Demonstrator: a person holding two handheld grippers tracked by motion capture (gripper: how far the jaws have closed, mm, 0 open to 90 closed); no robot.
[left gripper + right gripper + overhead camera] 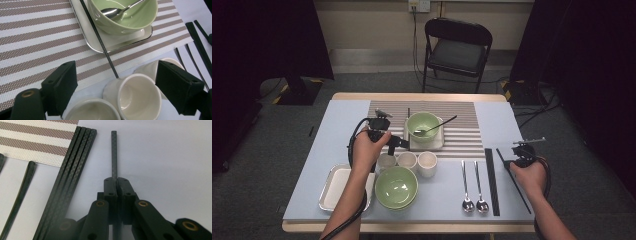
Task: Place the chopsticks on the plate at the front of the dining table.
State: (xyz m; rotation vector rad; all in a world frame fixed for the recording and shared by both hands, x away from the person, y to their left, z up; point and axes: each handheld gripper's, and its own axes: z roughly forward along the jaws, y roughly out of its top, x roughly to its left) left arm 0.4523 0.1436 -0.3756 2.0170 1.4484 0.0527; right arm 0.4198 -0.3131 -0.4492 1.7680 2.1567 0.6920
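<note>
My right gripper [117, 181] is shut on a single black chopstick [114, 155], which juts out past the jaws over the pale blue mat. From above, that gripper [513, 162] holds the chopstick [518, 190] at the table's right side, next to a bundle of several black chopsticks [492, 180]. My left gripper [392, 145] hovers open over three white cups [407, 160]. In its own view the left gripper [117, 85] has its jaws wide apart, with one cup [137, 97] between them and untouched.
A green bowl [423, 124] holding a spoon [437, 126] sits on a small tray [438, 144] on the striped placemat [464, 125], with a lone chopstick [98, 40] beside it. Another green bowl [396, 186], a metal tray [334, 190] and two spoons [473, 186] lie near the front edge.
</note>
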